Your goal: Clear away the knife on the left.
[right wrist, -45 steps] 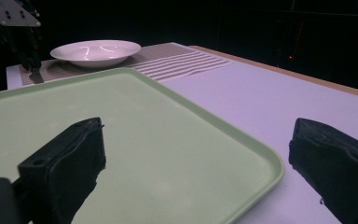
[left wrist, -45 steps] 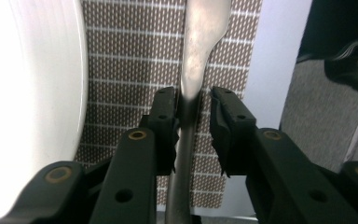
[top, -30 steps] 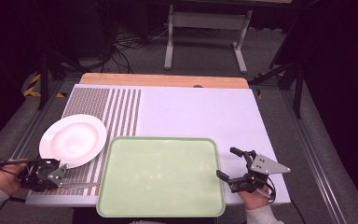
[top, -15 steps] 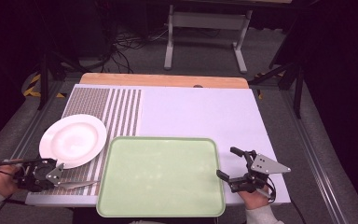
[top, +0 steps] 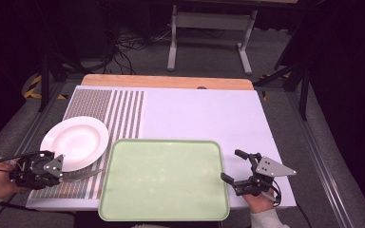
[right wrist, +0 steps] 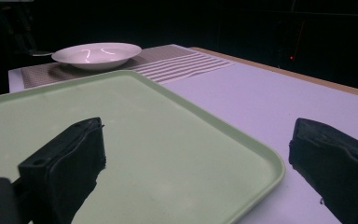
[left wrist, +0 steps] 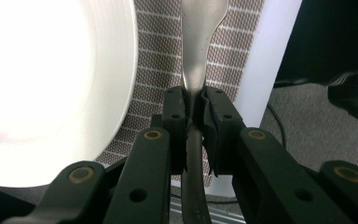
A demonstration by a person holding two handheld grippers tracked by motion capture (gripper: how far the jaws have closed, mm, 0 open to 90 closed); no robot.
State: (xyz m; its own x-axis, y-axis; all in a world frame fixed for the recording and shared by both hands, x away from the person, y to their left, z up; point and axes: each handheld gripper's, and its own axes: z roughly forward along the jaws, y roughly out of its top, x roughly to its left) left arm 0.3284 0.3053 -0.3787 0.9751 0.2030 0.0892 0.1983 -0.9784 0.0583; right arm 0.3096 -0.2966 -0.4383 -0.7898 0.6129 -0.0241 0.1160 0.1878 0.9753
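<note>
Left gripper (top: pixel 57 172) clamped on a metal utensil (top: pixel 83 175) lying on the striped mat (top: pixel 123 109), just beside the white plate (top: pixel 75 142); right gripper (top: pixel 235 166) wide open, further from plate.

One white plate (top: pixel 75 142), one green tray (top: pixel 164 178), one metal utensil (left wrist: pixel 197 60), one striped placemat (top: pixel 105 108)

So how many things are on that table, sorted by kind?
Plates: 1, white plate
Trays: 1, green tray
Placemats: 1, striped placemat
Cutlery: 1, metal utensil held in the left gripper
Total: 4
</note>
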